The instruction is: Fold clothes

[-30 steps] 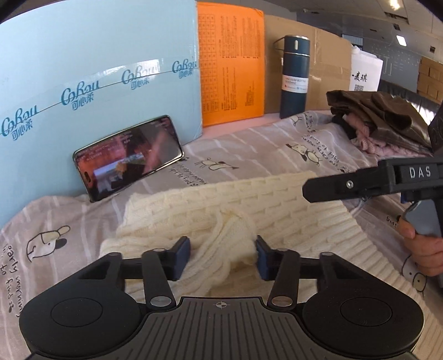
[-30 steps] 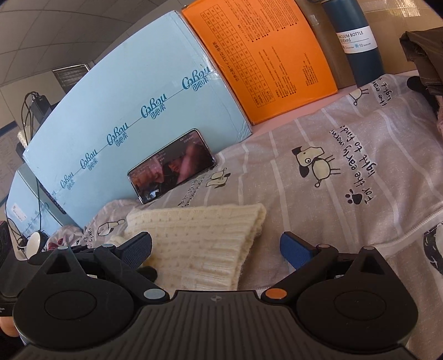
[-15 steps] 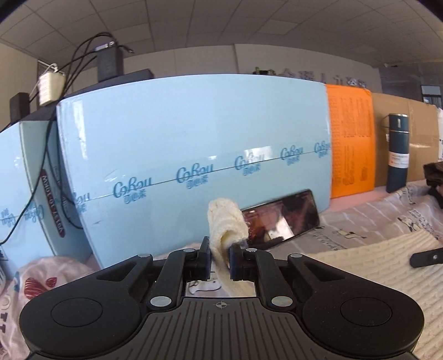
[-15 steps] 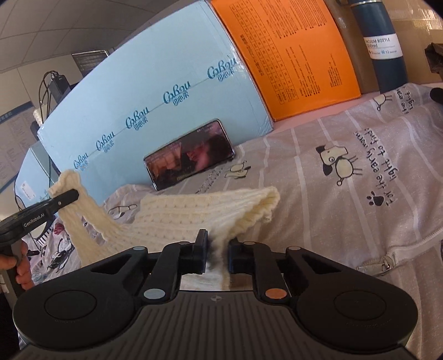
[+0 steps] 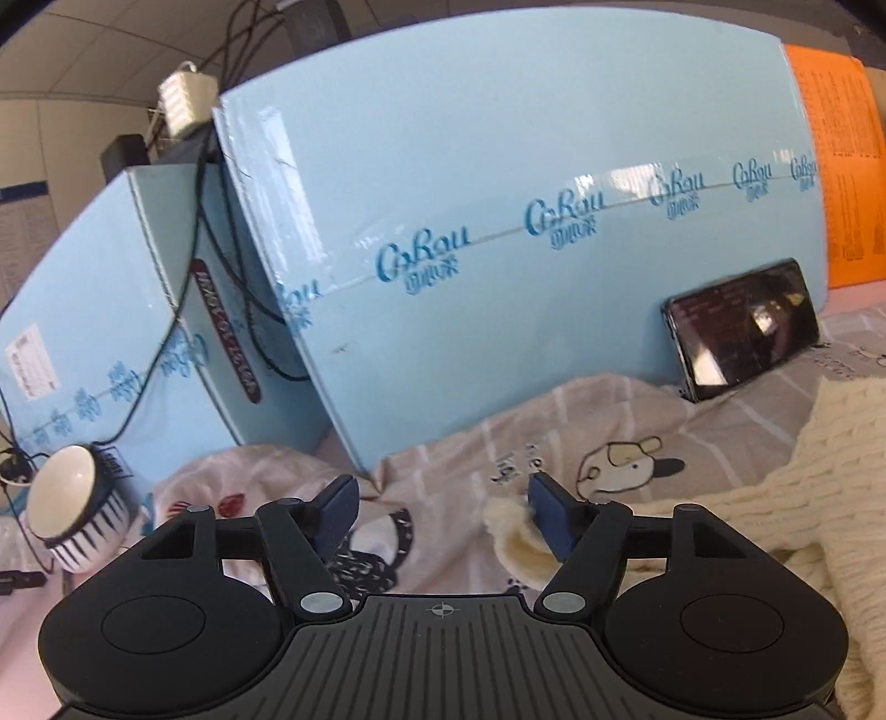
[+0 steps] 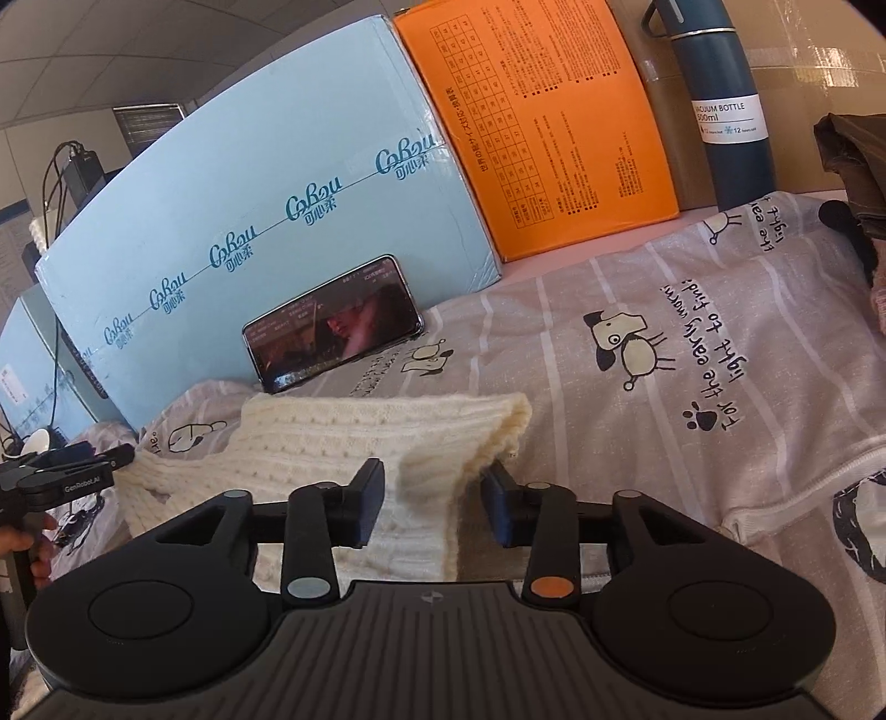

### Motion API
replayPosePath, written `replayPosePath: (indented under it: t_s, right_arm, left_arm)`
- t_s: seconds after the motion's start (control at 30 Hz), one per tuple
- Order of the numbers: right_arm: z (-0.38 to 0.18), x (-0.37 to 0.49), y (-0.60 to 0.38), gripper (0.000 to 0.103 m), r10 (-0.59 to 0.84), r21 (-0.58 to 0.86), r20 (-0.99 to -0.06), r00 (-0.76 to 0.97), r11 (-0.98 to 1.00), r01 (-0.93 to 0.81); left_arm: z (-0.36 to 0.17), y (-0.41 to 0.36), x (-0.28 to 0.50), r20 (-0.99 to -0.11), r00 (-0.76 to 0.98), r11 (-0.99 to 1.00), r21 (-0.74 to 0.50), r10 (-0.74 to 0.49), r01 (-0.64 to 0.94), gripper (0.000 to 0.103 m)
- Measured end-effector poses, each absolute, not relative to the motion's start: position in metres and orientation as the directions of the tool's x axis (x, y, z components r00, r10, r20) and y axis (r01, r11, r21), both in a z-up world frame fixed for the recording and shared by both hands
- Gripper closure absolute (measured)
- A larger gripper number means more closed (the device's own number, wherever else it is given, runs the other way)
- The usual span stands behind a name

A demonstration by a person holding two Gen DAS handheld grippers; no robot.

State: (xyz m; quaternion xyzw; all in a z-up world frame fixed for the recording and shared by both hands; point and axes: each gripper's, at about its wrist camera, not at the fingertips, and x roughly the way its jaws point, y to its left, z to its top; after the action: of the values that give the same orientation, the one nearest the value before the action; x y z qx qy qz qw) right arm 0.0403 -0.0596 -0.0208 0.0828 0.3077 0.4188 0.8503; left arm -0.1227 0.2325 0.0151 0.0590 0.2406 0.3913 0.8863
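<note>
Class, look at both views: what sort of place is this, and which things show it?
Probably an office or storeroom set up for folding, not a bedroom: a panelled ceiling, stacked blue cartons with cables and adapters on top, and a cartoon bedsheet spread as a work surface.

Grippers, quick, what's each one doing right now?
Left gripper: open, holding nothing; cream sweater cuff beside one finger.
Right gripper: open, straddling the sweater's edge.

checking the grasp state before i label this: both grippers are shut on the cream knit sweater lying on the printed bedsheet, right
Not quite. Both grippers are open: the left gripper and right gripper have their jaws spread in their own wrist views. The cream knit sweater does lie on the printed bedsheet.
</note>
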Motion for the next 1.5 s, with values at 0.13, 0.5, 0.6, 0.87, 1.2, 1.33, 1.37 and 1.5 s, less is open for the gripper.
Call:
replayPosePath:
  t_s: [0.13,0.5,0.6,0.87,1.2,1.33,1.37,1.5]
  right_arm:
    - [-0.013,0.035,-0.068,0.035,0.744,0.375,-0.402,0.534,0.666,-0.645]
    - [-0.005,0.030,-0.079,0.032,0.780,0.426,-0.327,0.533,0.625,-0.654]
    - [-0.005,0.029,-0.080,0.032,0.782,0.428,-0.327,0.530,0.623,-0.655]
    - [-0.005,0.029,-0.080,0.032,0.795,0.436,-0.325,0.513,0.607,-0.664]
    - [-0.003,0.027,-0.081,0.031,0.815,0.442,-0.315,0.486,0.579,-0.685]
    - [0.006,0.018,-0.081,0.030,0.833,0.424,-0.315,0.455,0.552,-0.718]
    - [0.009,0.014,-0.082,0.029,0.844,0.423,-0.312,0.436,0.534,-0.732]
    - [0.022,-0.012,-0.088,0.020,0.894,0.433,-0.319,0.316,0.434,-0.790]
  left_arm:
    - [0.042,0.194,-0.158,-0.339,0.738,0.809,0.166,0.584,-0.564,0.033]
    - [-0.004,0.076,-0.147,-0.593,0.779,0.963,0.263,0.204,-0.052,0.035]
    - [-0.001,0.093,-0.150,-0.588,0.792,0.983,0.166,0.165,-0.081,0.083]
    - [0.038,0.121,-0.216,-0.382,0.858,0.938,0.088,0.344,-0.337,0.091]
    - [0.017,0.156,-0.311,-0.418,0.733,0.774,-0.100,0.537,-0.625,0.088]
    - [-0.003,0.166,-0.329,-0.491,0.673,0.717,-0.131,0.553,-0.684,0.085]
    - [-0.007,0.167,-0.331,-0.503,0.664,0.708,-0.137,0.553,-0.693,0.085]
    - [-0.013,0.170,-0.342,-0.515,0.644,0.680,-0.151,0.565,-0.717,0.070]
